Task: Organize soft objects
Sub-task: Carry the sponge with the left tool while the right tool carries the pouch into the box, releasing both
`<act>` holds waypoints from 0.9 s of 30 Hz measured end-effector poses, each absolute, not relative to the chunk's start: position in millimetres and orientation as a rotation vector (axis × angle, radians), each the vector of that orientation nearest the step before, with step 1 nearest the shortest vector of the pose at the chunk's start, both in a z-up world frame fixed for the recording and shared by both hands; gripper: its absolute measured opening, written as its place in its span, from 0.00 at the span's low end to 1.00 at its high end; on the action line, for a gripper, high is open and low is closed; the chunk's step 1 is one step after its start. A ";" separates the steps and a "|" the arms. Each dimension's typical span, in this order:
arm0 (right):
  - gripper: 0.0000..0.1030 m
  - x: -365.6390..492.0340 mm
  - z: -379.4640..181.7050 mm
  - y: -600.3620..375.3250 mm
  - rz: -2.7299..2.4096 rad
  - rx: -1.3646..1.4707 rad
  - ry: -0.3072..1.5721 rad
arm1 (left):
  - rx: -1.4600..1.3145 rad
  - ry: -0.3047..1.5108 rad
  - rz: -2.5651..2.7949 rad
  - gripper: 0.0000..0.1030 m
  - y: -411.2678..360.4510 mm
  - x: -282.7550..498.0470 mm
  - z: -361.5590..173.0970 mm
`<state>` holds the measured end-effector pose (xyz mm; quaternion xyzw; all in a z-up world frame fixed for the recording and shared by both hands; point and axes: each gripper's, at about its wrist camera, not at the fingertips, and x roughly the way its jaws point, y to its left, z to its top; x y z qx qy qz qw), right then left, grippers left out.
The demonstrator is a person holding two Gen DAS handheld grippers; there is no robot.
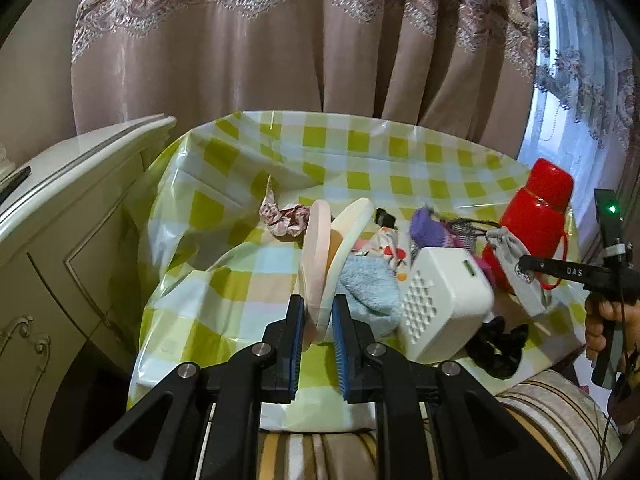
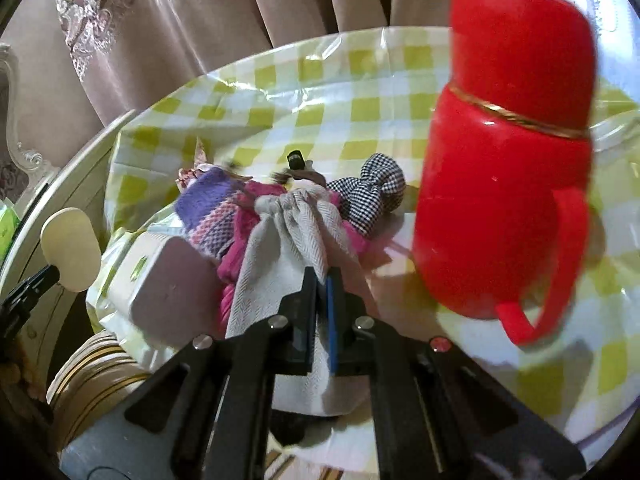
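Checked tablecloth (image 1: 360, 152) | 2 insoles (image 1: 320, 256) | 1 red flask (image 2: 504, 152) | 1 white box (image 1: 444, 300)

We see a table under a green-checked cloth (image 1: 360, 152). On the cloth stands a red flask (image 1: 532, 220). Left of the flask lie a white box (image 1: 444, 300), a blue towel (image 1: 368, 288) and a floral rag (image 1: 280, 216); a black scrunchie (image 1: 496, 344) lies in front.

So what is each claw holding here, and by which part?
Left claw grips two round foam pads by their lower edges. Right claw is shut on the grey drawstring pouch, pinching the cloth of its body below the gathered neck.
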<state>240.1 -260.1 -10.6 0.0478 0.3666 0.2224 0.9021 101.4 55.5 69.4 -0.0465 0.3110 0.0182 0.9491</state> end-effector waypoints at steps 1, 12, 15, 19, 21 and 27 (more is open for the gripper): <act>0.06 234.5 -8.3 -262.9 0.457 0.101 0.751 | -0.097 0.629 0.032 0.15 53.1 98.9 71.1; 0.06 165.5 11.4 -301.9 0.429 0.122 0.694 | -0.078 0.594 -0.059 0.15 3.8 72.5 89.5; 0.06 145.2 13.7 -319.3 0.415 0.137 0.684 | -0.073 0.580 -0.096 0.15 -12.7 63.6 96.2; 0.06 121.0 15.1 -341.4 0.392 0.151 0.677 | -0.072 0.572 -0.146 0.15 -33.3 57.3 103.0; 0.06 111.9 15.6 -351.9 0.376 0.157 0.674 | -0.065 0.570 -0.179 0.15 -47.2 53.6 104.6; 0.06 82.7 13.0 -389.0 0.301 0.158 0.668 | -0.064 0.590 -0.273 0.15 -86.1 48.8 102.3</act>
